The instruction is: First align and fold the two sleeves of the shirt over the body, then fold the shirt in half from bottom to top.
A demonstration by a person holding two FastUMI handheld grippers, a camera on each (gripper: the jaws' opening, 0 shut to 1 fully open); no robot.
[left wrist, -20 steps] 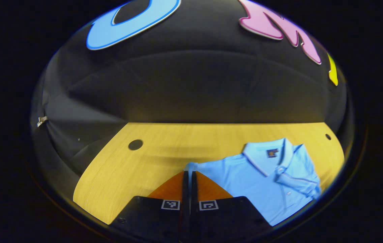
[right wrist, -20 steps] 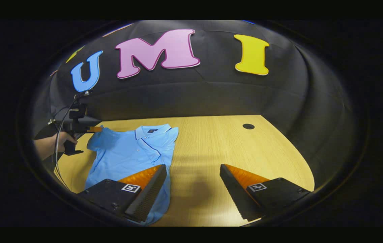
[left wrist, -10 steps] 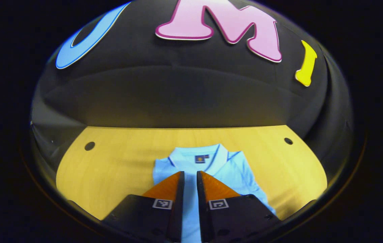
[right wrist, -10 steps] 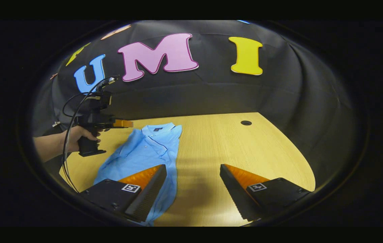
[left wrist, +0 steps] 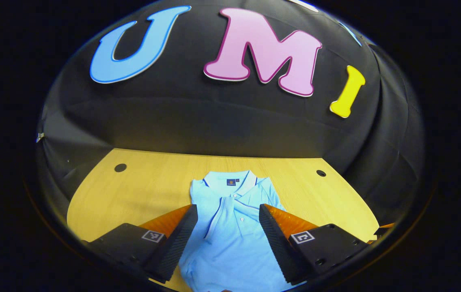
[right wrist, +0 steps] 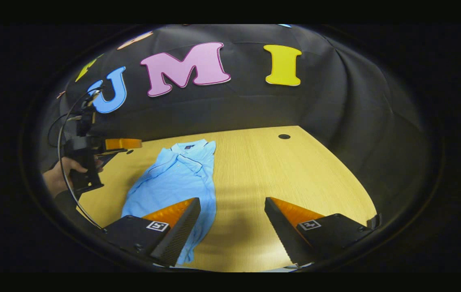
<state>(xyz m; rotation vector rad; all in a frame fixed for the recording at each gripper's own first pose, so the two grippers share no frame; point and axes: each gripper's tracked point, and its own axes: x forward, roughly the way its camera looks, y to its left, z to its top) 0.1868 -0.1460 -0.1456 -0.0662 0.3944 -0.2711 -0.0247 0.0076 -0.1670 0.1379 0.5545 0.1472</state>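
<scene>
Above shirt point(left wrist: 230, 227), left claw point(left wrist: 225, 227) (agape)

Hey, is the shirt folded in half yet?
No. The shirt lies full length on the table, collar at the far end, sleeves folded in.

Left gripper view sits low over the shirt point(left wrist: 230, 219), facing its collar and the back wall. Right gripper view looks from farther right across the table point(right wrist: 279, 178). Both share shirt and tabletop.
</scene>
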